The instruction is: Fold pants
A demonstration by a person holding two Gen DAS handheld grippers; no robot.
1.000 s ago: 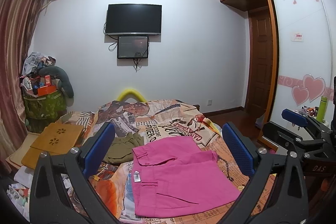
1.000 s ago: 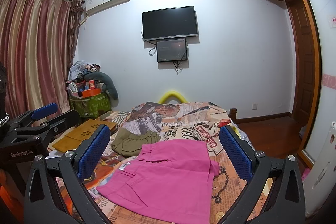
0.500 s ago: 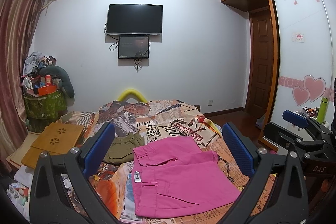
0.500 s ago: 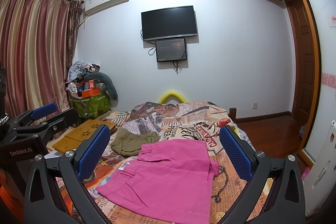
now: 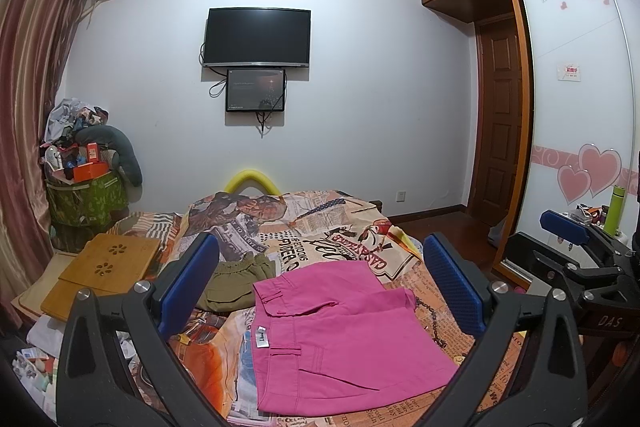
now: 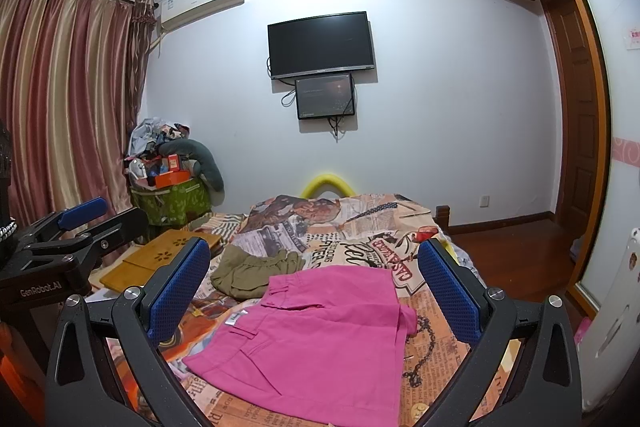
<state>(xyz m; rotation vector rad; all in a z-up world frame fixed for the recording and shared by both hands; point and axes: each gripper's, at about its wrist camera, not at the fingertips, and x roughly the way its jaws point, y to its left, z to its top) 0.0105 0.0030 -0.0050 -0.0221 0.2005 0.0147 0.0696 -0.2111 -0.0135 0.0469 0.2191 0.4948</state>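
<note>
Pink pants point(image 5: 340, 339) lie folded flat on the patterned bedspread point(image 5: 320, 227), waistband to the left with a white label showing. They also show in the right wrist view point(image 6: 320, 339). My left gripper point(image 5: 320, 283) is open and empty, held above the near edge of the pants. My right gripper point(image 6: 316, 287) is open and empty, also above the pants. Each gripper shows in the other's view: the right one point(image 5: 580, 251) at the right edge, the left one point(image 6: 72, 227) at the left edge.
Olive-green shorts point(image 5: 236, 279) lie crumpled just beyond the pink pants, to the left. A wooden lap tray point(image 5: 100, 267) sits at the bed's left side. A green basket of clutter point(image 5: 84, 195) stands by the curtain. A wardrobe point(image 5: 580, 107) and a door are to the right.
</note>
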